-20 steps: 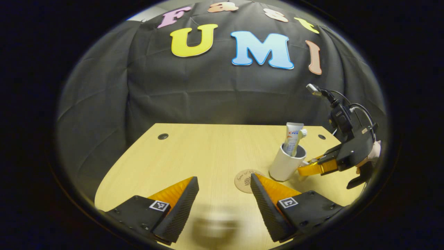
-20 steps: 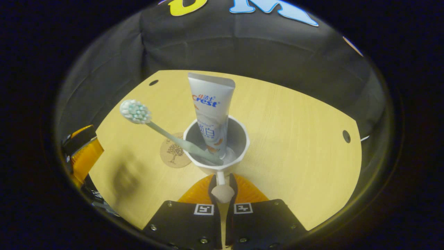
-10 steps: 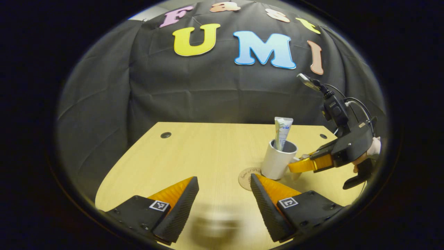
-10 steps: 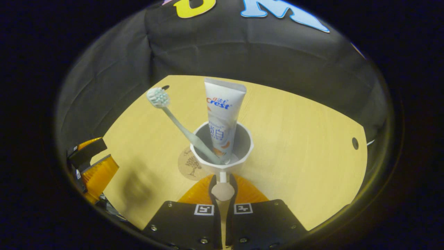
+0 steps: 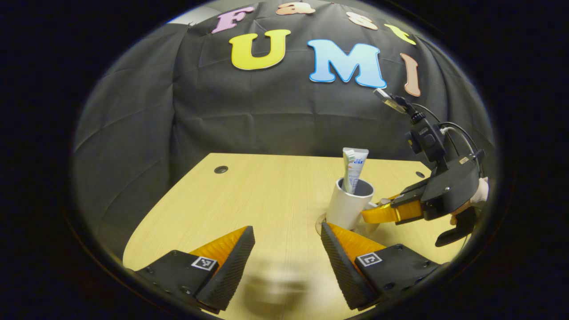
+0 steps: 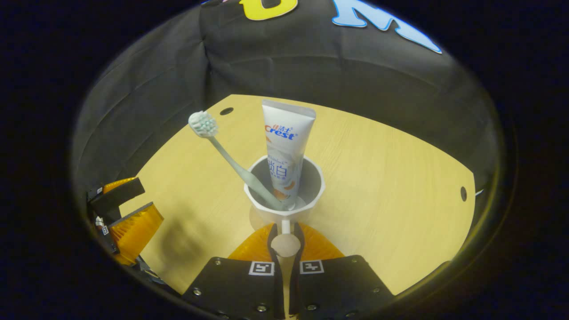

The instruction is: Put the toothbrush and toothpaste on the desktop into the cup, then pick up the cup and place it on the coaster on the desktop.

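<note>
A white cup [image 5: 346,209] holds a toothpaste tube [image 5: 355,171] and a toothbrush [image 5: 349,156], both upright. My right gripper [image 5: 378,214] comes in from the right and is shut on the cup's handle. A sliver of the round coaster [image 5: 319,221] shows at the cup's left base; whether the cup rests on it I cannot tell. My left gripper [image 5: 286,262] hovers open near the table's front, just left of the cup. In the right gripper view the cup [image 6: 306,184] sits straight ahead of my shut right gripper [image 6: 284,242], with the tube [image 6: 284,142] and toothbrush [image 6: 222,151] leaning in it.
The light wooden table [image 5: 258,191] has cable holes at the back left [image 5: 221,169] and back right [image 5: 420,174]. Black cloth walls close in behind it. In the right gripper view the left gripper [image 6: 129,213] sits at the table's left edge. A hand [image 5: 478,193] holds the right gripper.
The right gripper has carried the cup leftward across the table until it covers nearly all of the coaster. The left gripper has stayed put and open.
</note>
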A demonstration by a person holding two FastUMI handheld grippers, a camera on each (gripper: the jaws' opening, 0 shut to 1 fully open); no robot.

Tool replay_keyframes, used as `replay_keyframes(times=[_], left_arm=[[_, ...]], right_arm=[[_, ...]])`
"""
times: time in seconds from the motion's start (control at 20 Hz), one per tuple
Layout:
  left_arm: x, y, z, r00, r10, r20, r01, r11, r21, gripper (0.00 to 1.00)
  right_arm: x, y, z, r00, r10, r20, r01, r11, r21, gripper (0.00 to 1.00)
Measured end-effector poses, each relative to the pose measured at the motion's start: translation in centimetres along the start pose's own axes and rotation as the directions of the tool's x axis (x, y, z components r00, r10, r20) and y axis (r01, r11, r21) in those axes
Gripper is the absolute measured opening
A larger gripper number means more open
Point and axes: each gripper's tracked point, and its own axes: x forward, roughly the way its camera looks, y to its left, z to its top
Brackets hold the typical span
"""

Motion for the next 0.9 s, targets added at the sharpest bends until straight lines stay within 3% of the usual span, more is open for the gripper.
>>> replay_keyframes(times=[0.5,0.65,0.9], left_arm=[[0.0,-0.4,0.0,1.0,-0.002,0.006,0.002,1.0,-0.002,0.98],[0.0,-0.9,0.4,1.0,-0.008,0.01,0.007,1.0,0.004,0.98],[0.1,-1.7,0.5,1.0,-0.019,0.018,0.019,1.0,0.013,0.98]], right_arm=[[0.1,-0.7,0.0,1.0,-0.027,0.0,0.027,0.999,-0.032,0.06],[-0.2,-1.0,0.4,1.0,-0.027,-0.004,0.027,0.999,-0.034,0.23],[-2.1,-3.2,0.8,0.999,-0.03,0.026,0.03,1.0,-0.002,0.34]])
